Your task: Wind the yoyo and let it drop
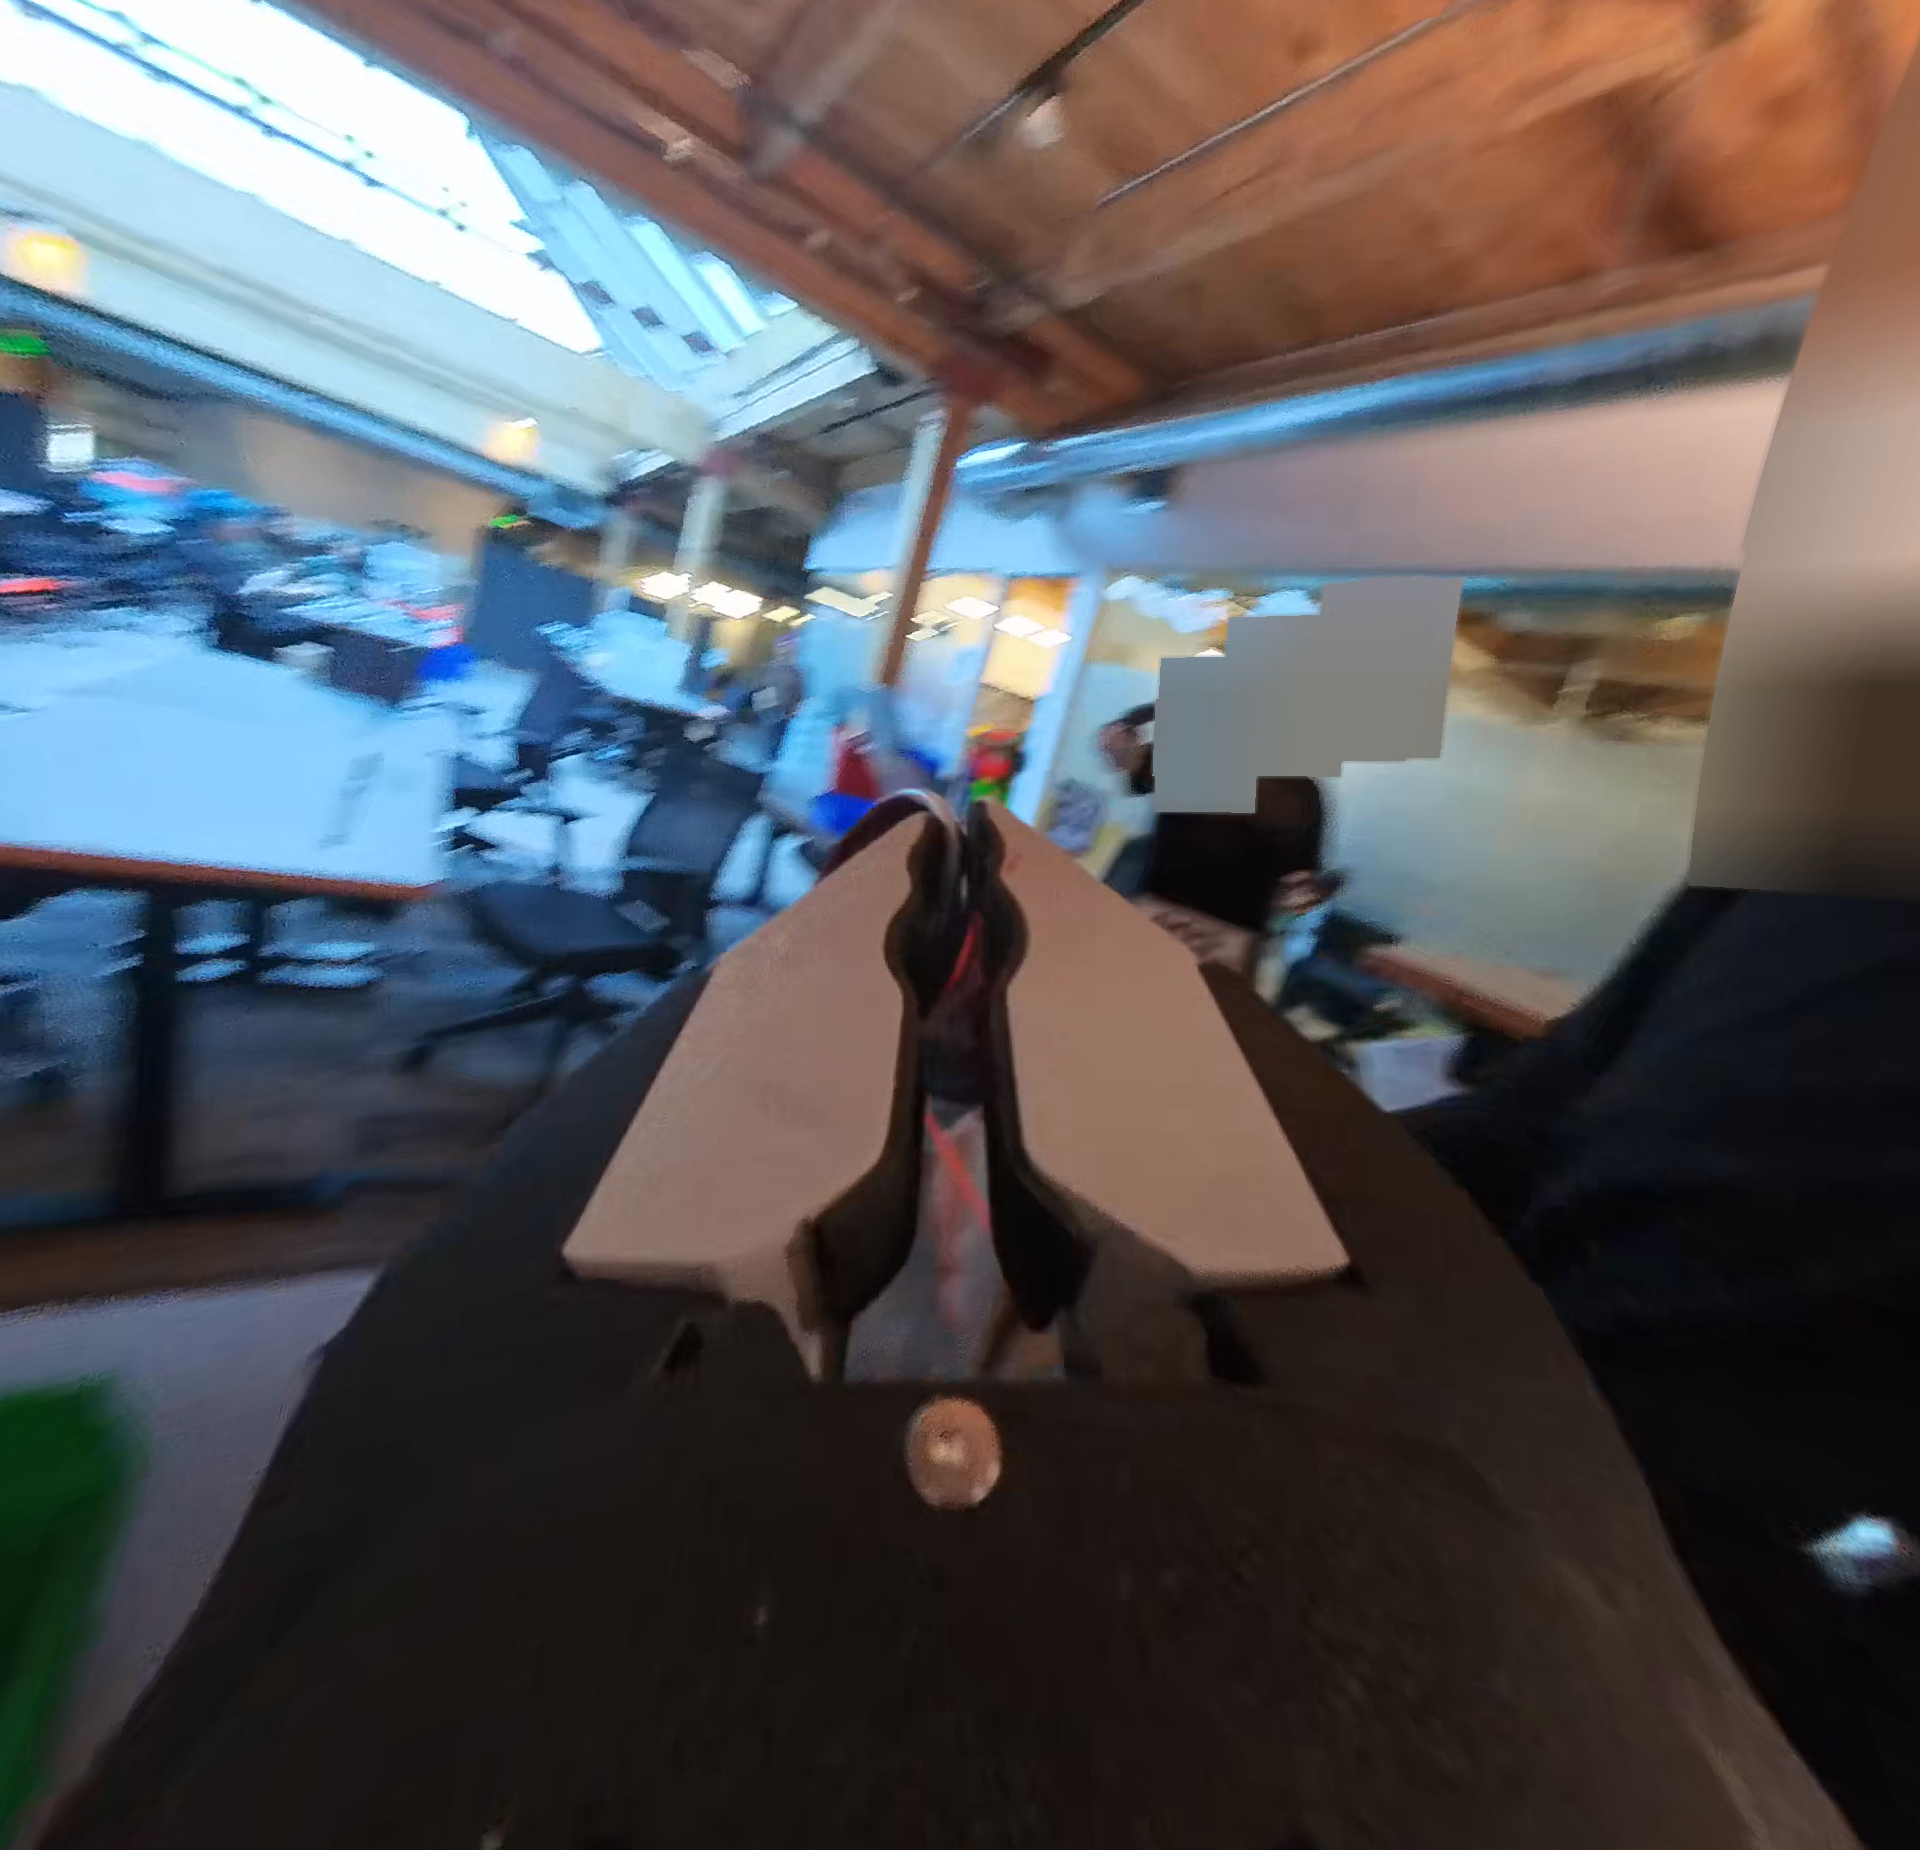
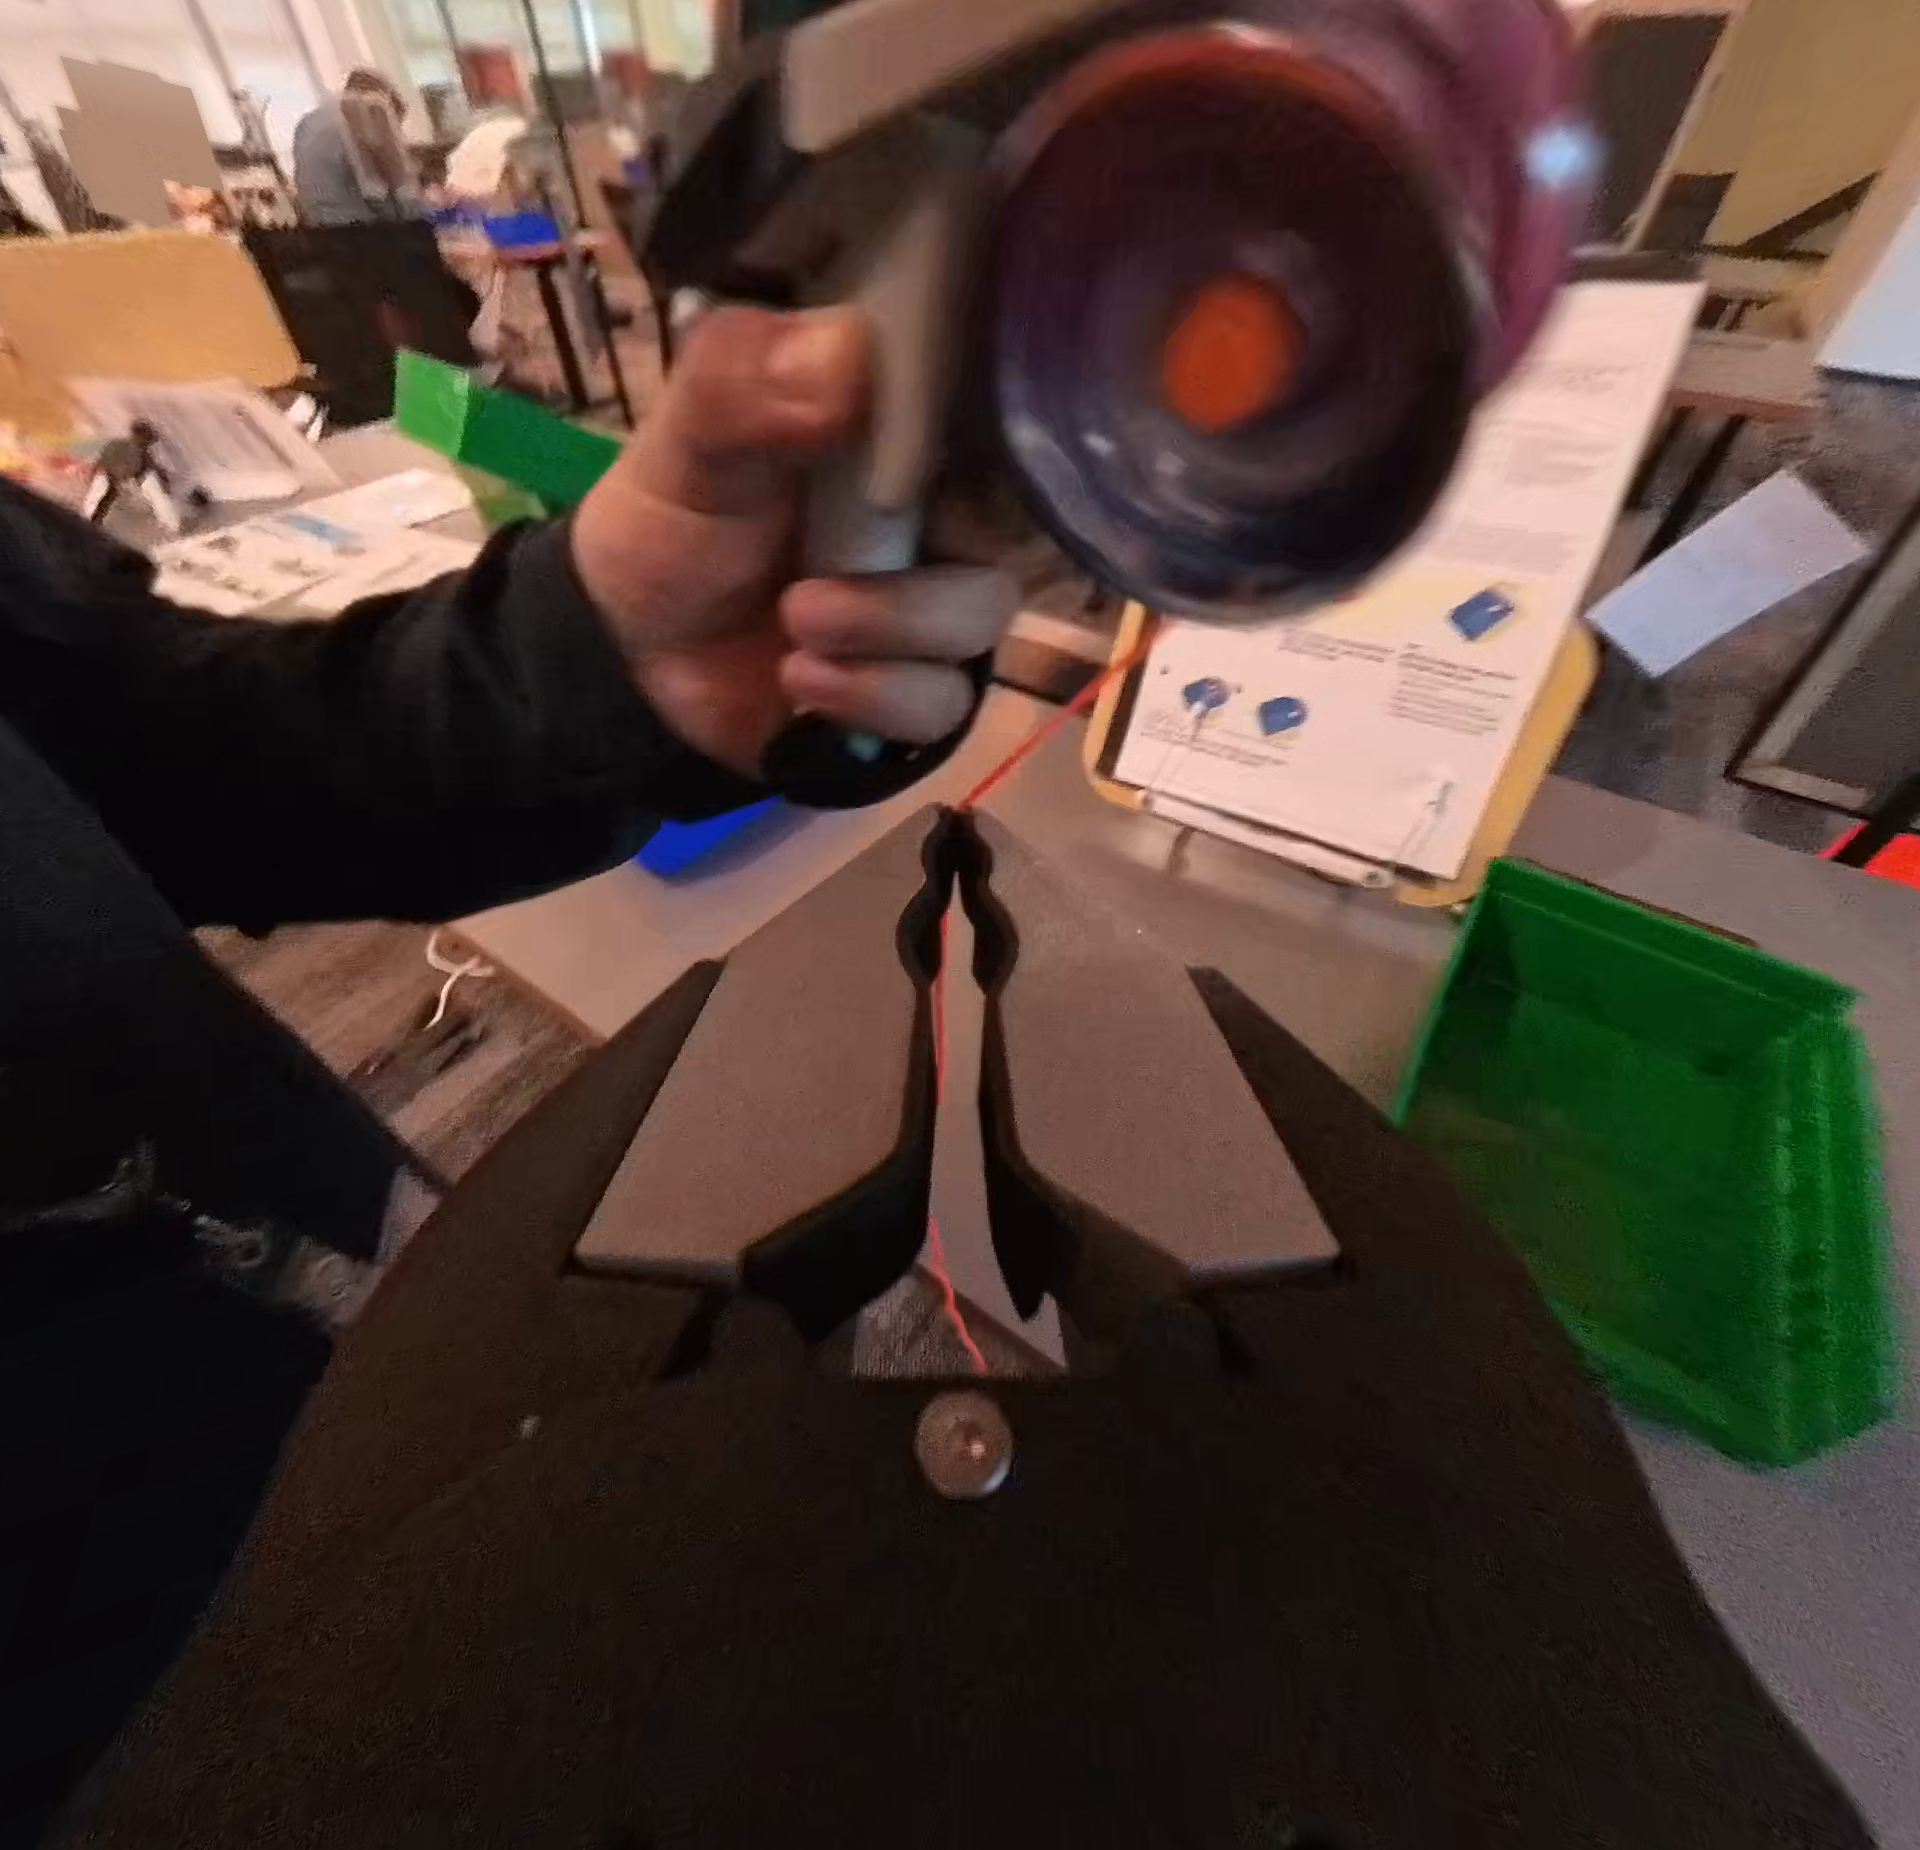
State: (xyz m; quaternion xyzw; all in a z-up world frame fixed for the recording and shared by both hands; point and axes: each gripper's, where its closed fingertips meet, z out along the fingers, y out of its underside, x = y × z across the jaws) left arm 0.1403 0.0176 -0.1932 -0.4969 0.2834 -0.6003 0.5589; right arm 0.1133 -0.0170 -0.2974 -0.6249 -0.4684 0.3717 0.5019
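In the right wrist view a dark purple yoyo (image 2: pixel 1226 346) with an orange centre is held up close, blurred, at the upper right. A person's hand (image 2: pixel 717 522) holds my left gripper there, and one grey finger (image 2: pixel 904 55) reaches the yoyo's rim. In the left wrist view my left gripper (image 1: pixel 961 829) is shut on the yoyo's rim (image 1: pixel 914 813), which curves out past the fingertips. A red string (image 2: pixel 1049 730) runs from under the yoyo down to my right gripper (image 2: pixel 951 815), which is shut on it. The string continues back between the fingers.
A green bin (image 2: pixel 1662 1156) stands on the grey table (image 2: pixel 1226 969) at the right. A sheet on a yellow-edged stand (image 2: pixel 1382 678) is behind it. Another green box (image 2: pixel 499 429) and papers lie at the left. Desks, chairs and seated people are far off. The grippers' ends are close to 11 centimeters from one another.
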